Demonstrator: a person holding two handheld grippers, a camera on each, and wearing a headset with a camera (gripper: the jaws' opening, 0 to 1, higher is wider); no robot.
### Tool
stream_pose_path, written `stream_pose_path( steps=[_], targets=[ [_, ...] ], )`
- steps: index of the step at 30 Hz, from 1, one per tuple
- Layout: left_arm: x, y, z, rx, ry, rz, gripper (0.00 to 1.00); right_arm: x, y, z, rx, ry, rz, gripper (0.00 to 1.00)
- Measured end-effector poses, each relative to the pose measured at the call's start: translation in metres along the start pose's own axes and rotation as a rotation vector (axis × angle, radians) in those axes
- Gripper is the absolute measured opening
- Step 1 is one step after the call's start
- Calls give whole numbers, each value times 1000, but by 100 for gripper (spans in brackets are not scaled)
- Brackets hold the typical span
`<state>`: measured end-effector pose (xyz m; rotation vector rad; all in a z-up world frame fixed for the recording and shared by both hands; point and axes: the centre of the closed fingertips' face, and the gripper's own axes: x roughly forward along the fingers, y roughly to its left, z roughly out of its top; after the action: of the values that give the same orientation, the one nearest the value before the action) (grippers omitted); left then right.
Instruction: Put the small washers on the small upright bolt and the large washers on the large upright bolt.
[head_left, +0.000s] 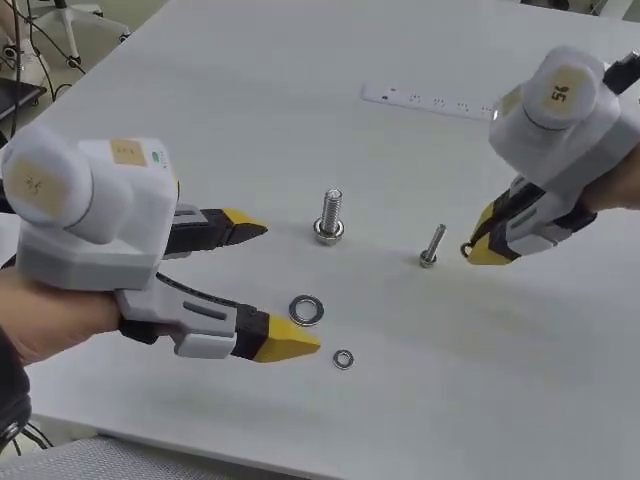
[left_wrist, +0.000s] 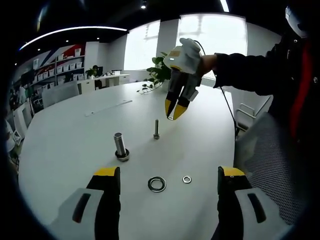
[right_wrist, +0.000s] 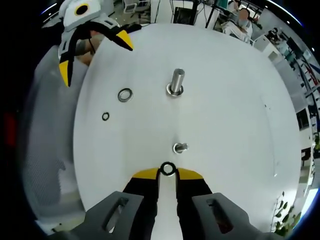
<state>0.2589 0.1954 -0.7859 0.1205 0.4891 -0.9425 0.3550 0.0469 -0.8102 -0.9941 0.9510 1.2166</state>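
The right gripper (right_wrist: 167, 173) is clenched on 1 small dark metal washer (right_wrist: 167, 163), apparently by its rim. The thin silver upright bolt (right_wrist: 180, 147) stands near, at 1 o'clock. Level the hole over its tip before releasing. The left gripper (head_left: 280, 288) hangs released.

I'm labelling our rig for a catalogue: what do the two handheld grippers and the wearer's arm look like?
Both the left gripper and the right gripper have pale grey moulded bodies, black jaws and yellow wedge-shaped tips. The arm behind the right gripper wears a dark sleeve.
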Motion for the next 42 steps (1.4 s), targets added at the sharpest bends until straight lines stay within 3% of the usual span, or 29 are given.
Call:
stream_pose_path(
  steps=[12, 42],
  targets=[
    [2, -2, -1, 2, 6, -8, 80, -2, -19, 19, -38, -8, -17, 14],
    [7, -2, -7, -8, 27, -22, 79, 12, -16, 23, -65, 22, 31, 14]
  ],
)
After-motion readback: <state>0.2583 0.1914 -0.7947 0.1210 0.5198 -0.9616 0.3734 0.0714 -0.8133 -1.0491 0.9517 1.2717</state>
